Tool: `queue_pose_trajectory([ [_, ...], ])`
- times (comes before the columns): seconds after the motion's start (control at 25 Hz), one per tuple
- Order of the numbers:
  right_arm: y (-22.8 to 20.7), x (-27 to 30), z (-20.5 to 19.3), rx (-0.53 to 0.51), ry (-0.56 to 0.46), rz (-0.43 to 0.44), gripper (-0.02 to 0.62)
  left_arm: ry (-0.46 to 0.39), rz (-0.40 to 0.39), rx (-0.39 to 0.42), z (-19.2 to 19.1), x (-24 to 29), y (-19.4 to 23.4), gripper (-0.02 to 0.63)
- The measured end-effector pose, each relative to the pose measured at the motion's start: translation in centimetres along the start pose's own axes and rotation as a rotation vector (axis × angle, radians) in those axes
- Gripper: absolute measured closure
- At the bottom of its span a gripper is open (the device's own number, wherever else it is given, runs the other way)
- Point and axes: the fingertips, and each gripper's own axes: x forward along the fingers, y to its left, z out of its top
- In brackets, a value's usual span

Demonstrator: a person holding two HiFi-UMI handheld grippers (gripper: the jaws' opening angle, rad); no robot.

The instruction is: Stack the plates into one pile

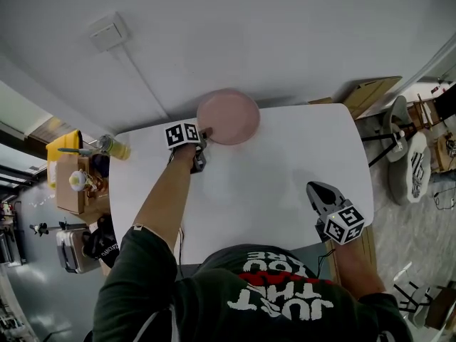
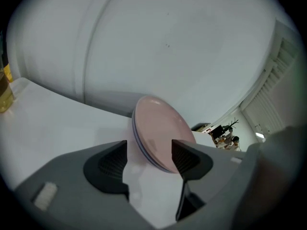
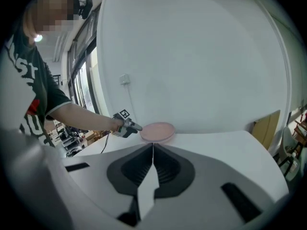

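Note:
A pile of pink plates [image 1: 228,116] lies at the far edge of the white table [image 1: 278,169]; a bluish rim shows under the top plate [image 2: 160,138]. My left gripper [image 1: 204,134] reaches the pile's left rim. Its jaws stand open [image 2: 149,150], the rim lies just ahead between them, and neither pad presses on it. My right gripper [image 1: 317,189] hovers near the table's front right, far from the pile [image 3: 157,131]. It is shut [image 3: 153,150] with nothing between its fingers. The left gripper [image 3: 129,127] also shows in the right gripper view, beside the pile.
A yellow bottle [image 1: 114,147] stands at the table's far left corner. A cardboard box [image 1: 71,184] and bags sit on the floor to the left. A brown board [image 1: 370,91] and white chairs [image 1: 406,155] are at the right. The wall rises just behind the pile.

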Motion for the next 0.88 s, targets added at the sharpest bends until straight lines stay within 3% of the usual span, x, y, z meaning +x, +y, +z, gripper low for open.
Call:
queue_pose_trajectory([
  [0.2,0.6,0.3,1.4,-0.017,-0.030,0.014,0.589,-0.168,-0.161,0.100,-0.5,-6.6,-2.7,0.333],
  [0.44,3.2,2.2,4.8,-0.054,-0.094,0.085,0.589,-0.386,-0.324,0.287,-3.2,-19.8,-6.2,0.348],
  [0.52,4.4,3.1,6.1,-0.070,-0.113,0.113,0.589,-0.458,-0.332,0.344,-4.2,-24.3,-6.5,0.384],
  [0.68,7.2,4.6,8.4,-0.107,-0.146,0.171,0.589,-0.569,-0.268,0.418,-7.0,-31.5,-5.6,0.485],
  [0.88,9.8,5.5,10.0,-0.148,-0.163,0.223,0.589,-0.633,-0.204,0.405,-10.8,-36.1,-4.0,0.508],
])
